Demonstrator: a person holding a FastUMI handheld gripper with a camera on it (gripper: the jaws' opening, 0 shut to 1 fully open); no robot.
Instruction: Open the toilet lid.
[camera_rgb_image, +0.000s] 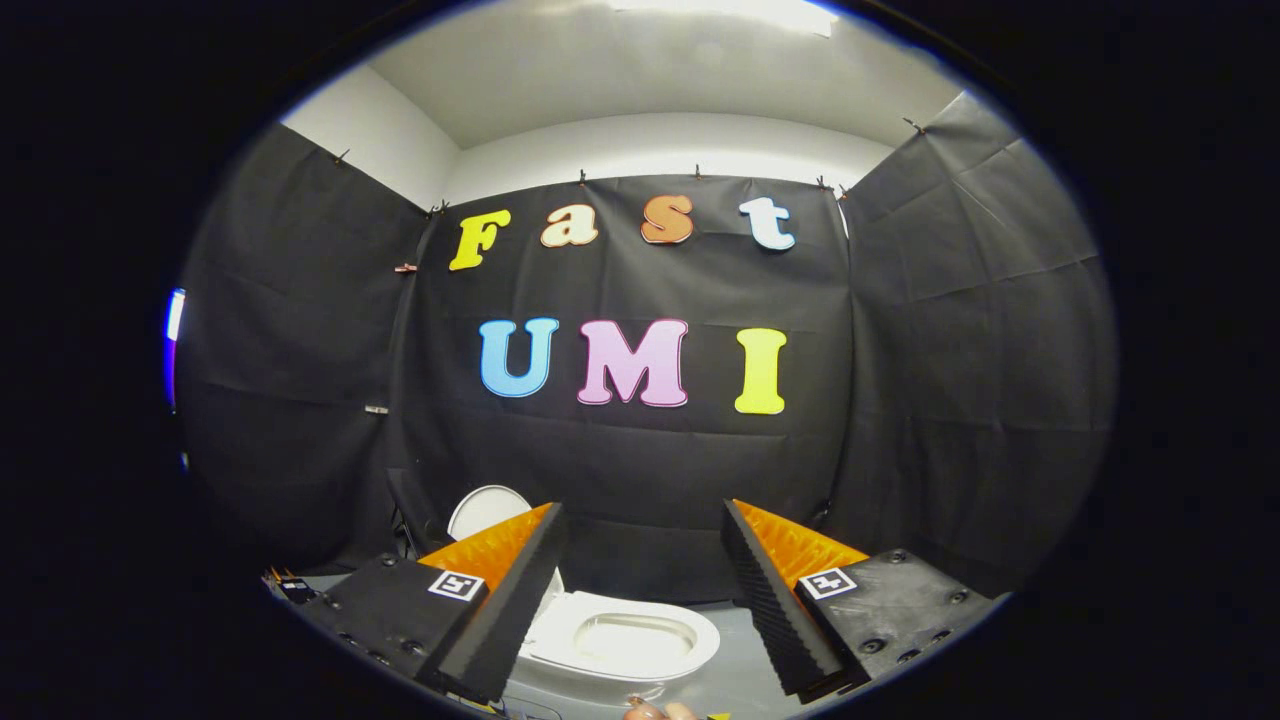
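Since the lid (488, 508) already stands upright behind the bowl (622, 640), I judge the opening done; my gripper (640, 600) hangs above, fingers spread apart, holding nothing.

There is one toilet (620, 640). It is small and white, and it sits between the two fingers and a bit ahead of them. It has one lid (487, 510), and the lid stands up. It has one seat ring (700, 640), and the ring lies down flat.

There is one pair of tongs (640, 590). It has two fingers (500, 610), set wide apart with nothing between them to grip. Each finger has one small square black-and-white tag (457, 585), so there are two tags.
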